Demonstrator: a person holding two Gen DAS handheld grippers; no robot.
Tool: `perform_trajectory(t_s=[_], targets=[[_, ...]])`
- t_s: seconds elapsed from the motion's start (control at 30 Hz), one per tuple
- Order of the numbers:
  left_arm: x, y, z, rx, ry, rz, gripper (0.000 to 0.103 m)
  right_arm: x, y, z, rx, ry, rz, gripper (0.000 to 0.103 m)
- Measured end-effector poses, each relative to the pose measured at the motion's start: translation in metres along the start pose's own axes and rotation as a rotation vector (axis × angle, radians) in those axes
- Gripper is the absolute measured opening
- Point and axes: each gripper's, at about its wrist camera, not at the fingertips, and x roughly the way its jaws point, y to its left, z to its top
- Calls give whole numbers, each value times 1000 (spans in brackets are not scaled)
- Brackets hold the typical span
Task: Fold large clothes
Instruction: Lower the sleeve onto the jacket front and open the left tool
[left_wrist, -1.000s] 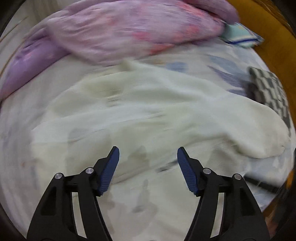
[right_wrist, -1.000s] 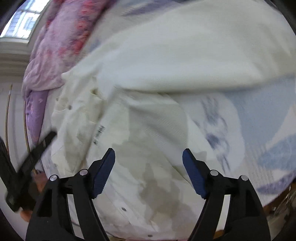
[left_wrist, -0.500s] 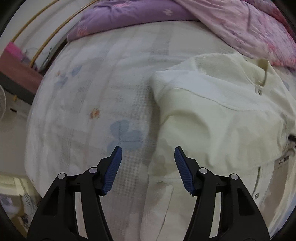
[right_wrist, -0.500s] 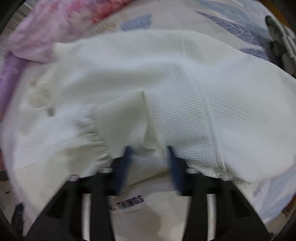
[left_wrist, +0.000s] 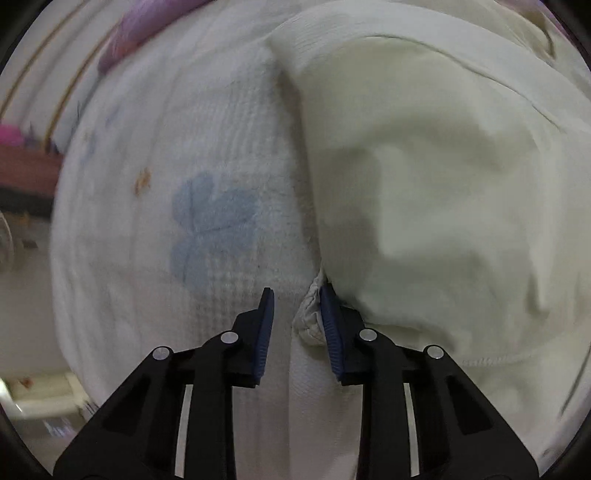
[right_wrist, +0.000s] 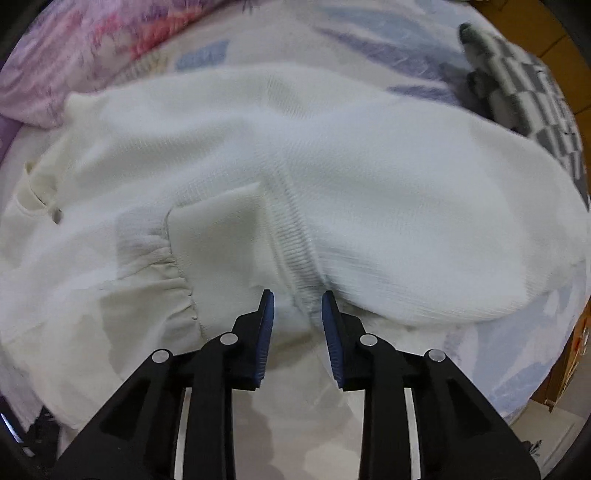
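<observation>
A large cream-white garment (left_wrist: 424, 177) lies on the bed, with one sleeve folded across its body (right_wrist: 369, 177). My left gripper (left_wrist: 295, 314) sits low at the garment's left edge, its jaws narrowed around a bunched bit of the hem (left_wrist: 310, 317); the cloth touches the right pad. My right gripper (right_wrist: 295, 317) is narrowed around the ribbed cuff (right_wrist: 295, 251) of the folded sleeve, with cloth between the pads. Whether either grip is tight cannot be told for sure.
The bed sheet (left_wrist: 207, 206) is white with blue flower prints. A pink and purple quilt (right_wrist: 92, 40) lies along the far side. A black-and-white checked cloth (right_wrist: 524, 81) lies at the right edge, near the wooden bed frame (right_wrist: 561, 33).
Both grippers were wide open a second ago and have narrowed onto cloth. The left one swung to the garment's left edge and dropped close; the right one closed on the sleeve cuff.
</observation>
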Motion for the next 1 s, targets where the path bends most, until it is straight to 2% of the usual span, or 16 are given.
perform_trajectory(t_s=[0.07, 0.13, 0.23, 0.33, 0.43, 0.5, 0.57, 0.6, 0.67, 0.73, 0.8, 0.83, 0.87, 0.9, 0.93, 1.0], targets=[[-15, 2, 2, 41, -9, -6, 16, -13, -4, 0, -6, -40, -2, 26], [-45, 17, 7, 6, -73, -42, 15, -23, -7, 3, -26, -72, 5, 26], [-78, 32, 23, -48, -152, -80, 15, -33, -7, 7, -57, -105, 79, 26], [-90, 32, 52, -100, -212, -157, 15, -31, 3, 7, -128, -106, 69, 25], [-70, 24, 93, -136, -236, -186, 15, -3, 24, 17, -172, -68, 118, 21], [-42, 15, 118, -161, -197, -224, 15, 22, 36, 27, -188, -45, 100, 21], [9, 9, 148, -177, -112, -218, 12, 45, 43, 31, -202, -40, 72, 20], [21, 4, 158, -184, -128, -210, 10, 50, 44, 33, -196, -58, 70, 20], [14, -3, 164, -140, -119, -160, 8, 47, 50, 35, -214, -58, 32, 21], [-3, -4, 154, -101, -125, -147, 8, 39, 52, 28, -225, -36, 7, 21], [-27, 3, 123, -85, -142, -102, 8, 29, 48, 17, -203, 10, 68, 21], [-37, 6, 109, -83, -156, -101, 8, 23, 45, 8, -194, 30, 115, 19], [-45, 8, 94, -86, -154, -123, 9, 20, 43, -1, -197, 26, 110, 19], [-46, 9, 81, -90, -121, -178, 9, 22, 41, -7, -206, 22, 95, 19], [-32, 7, 62, -107, -29, -285, 9, 30, 40, -12, -219, 20, 99, 19], [3, -5, 39, -112, 56, -277, 8, 43, 38, -16, -245, -7, 112, 19]])
